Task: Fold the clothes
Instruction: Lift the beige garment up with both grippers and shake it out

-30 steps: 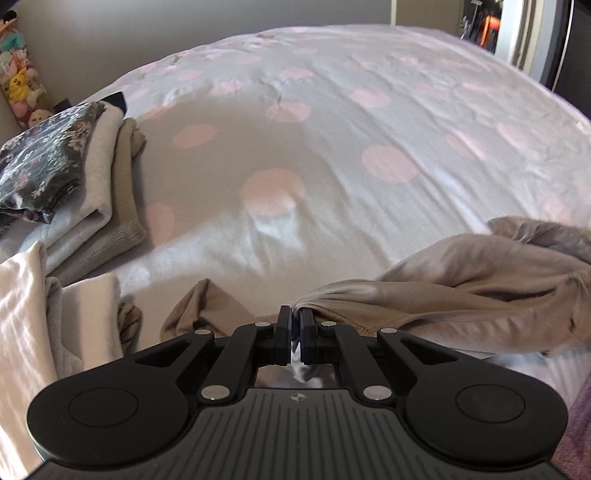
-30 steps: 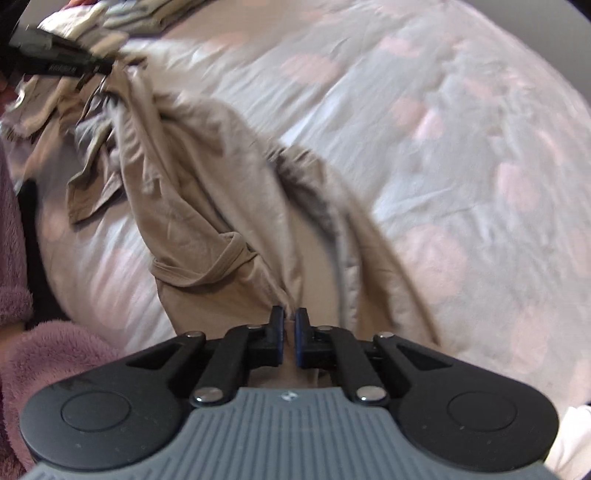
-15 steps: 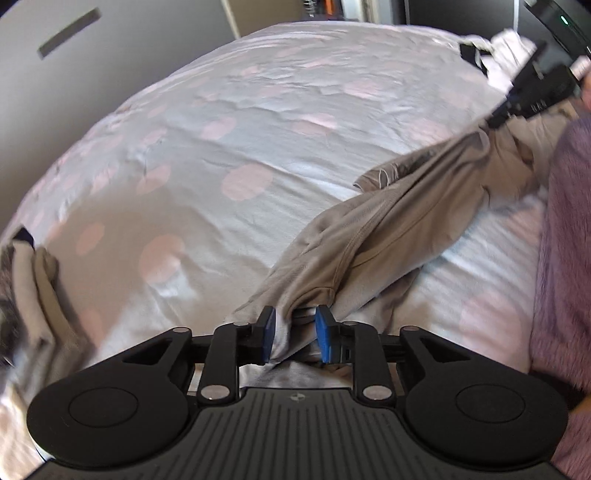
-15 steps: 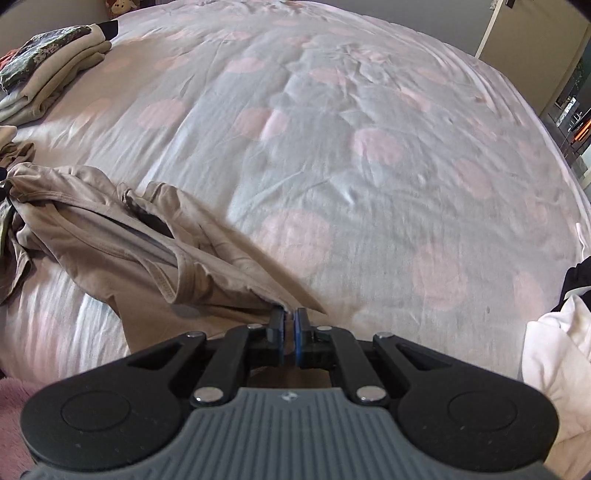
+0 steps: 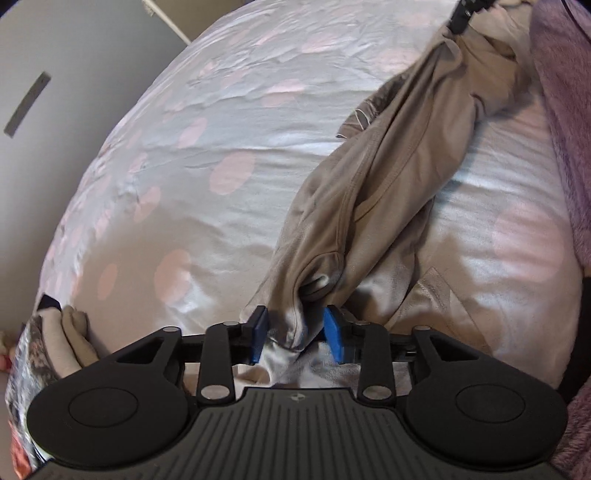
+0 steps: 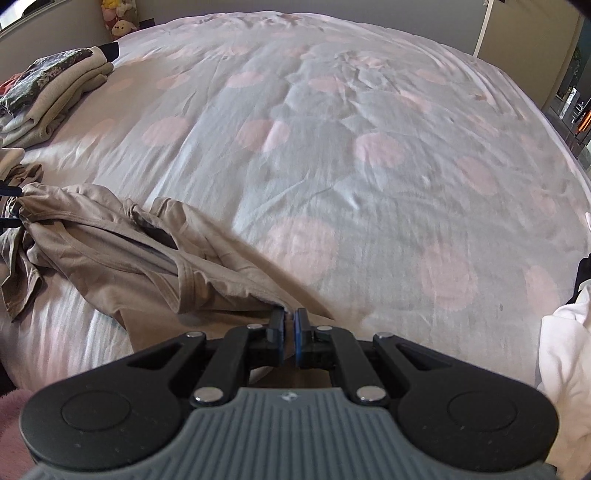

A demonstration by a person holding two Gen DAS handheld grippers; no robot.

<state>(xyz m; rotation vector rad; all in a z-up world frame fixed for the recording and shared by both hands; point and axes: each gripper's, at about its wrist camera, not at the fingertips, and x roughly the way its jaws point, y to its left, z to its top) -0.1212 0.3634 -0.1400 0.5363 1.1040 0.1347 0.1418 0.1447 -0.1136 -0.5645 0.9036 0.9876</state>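
Since half a second ago the left gripper [image 5: 295, 330] has spread its jaws wider, and the bunched end of the beige top [image 5: 373, 206] now sits loose between the blue pads [image 5: 334, 332] instead of being pinched. That garment runs in a twisted rope from these pads up across the polka-dot bedspread [image 5: 207, 155] to the far upper right, where the right gripper [image 5: 460, 20] grips its other end. From the right wrist view, the right gripper [image 6: 290, 325] has its jaws closed on a corner of the beige top [image 6: 122, 251], which lies crumpled on the bedspread [image 6: 332, 140] toward the left. A stack of folded clothes [image 6: 48, 92] rests at the far left edge of the bed, well apart from the top. White fabric [image 6: 565, 369] lies at the right edge. A fuzzy purple sleeve [image 5: 561, 92] lies along the right side of the left view
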